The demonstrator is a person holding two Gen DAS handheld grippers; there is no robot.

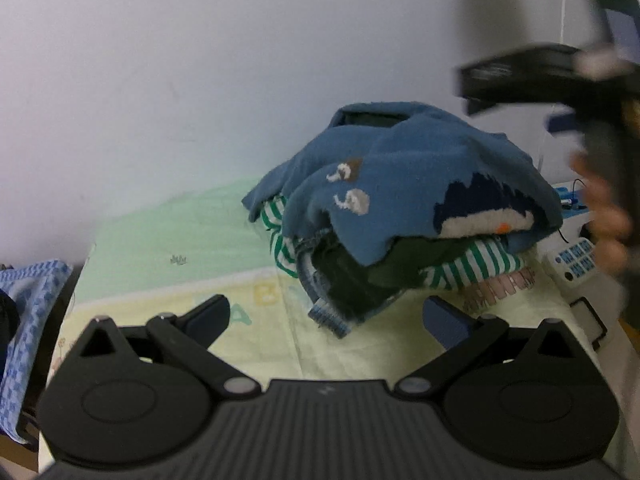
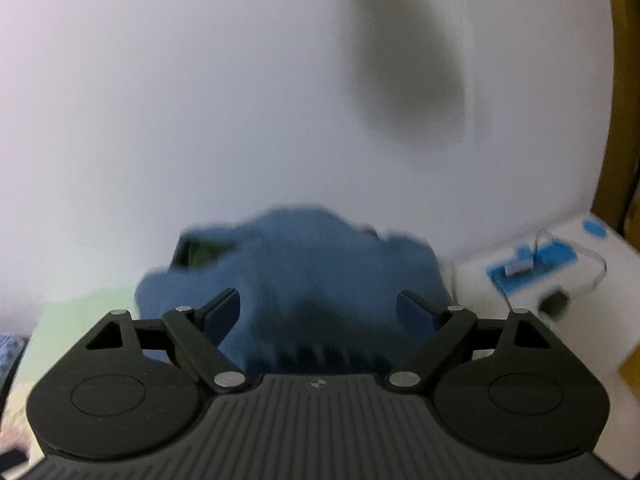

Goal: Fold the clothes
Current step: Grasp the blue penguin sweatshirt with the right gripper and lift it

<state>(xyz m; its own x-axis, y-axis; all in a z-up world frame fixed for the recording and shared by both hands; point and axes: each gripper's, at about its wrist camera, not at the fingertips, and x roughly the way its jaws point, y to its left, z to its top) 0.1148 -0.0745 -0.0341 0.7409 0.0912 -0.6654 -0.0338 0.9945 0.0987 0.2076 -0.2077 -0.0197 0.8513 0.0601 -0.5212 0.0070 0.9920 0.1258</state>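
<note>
A heap of clothes lies on a pale green and yellow mat (image 1: 168, 236). On top is a blue knit sweater (image 1: 404, 176) with a penguin pattern; a green-and-white striped garment (image 1: 476, 268) and a dark piece with a denim edge (image 1: 340, 284) show beneath it. My left gripper (image 1: 332, 316) is open, low over the mat just in front of the heap, touching nothing. In the right wrist view the blurred blue sweater (image 2: 312, 272) fills the space ahead, and my right gripper (image 2: 320, 312) is open close above it. The right gripper body and a hand (image 1: 604, 220) show at the left view's right edge.
A white wall rises right behind the heap. A blue checked cloth (image 1: 28, 320) hangs at the left edge of the mat. To the right stands a white surface with blue-marked items and thin wires (image 2: 536, 260), and a small white keypad device (image 1: 576, 256).
</note>
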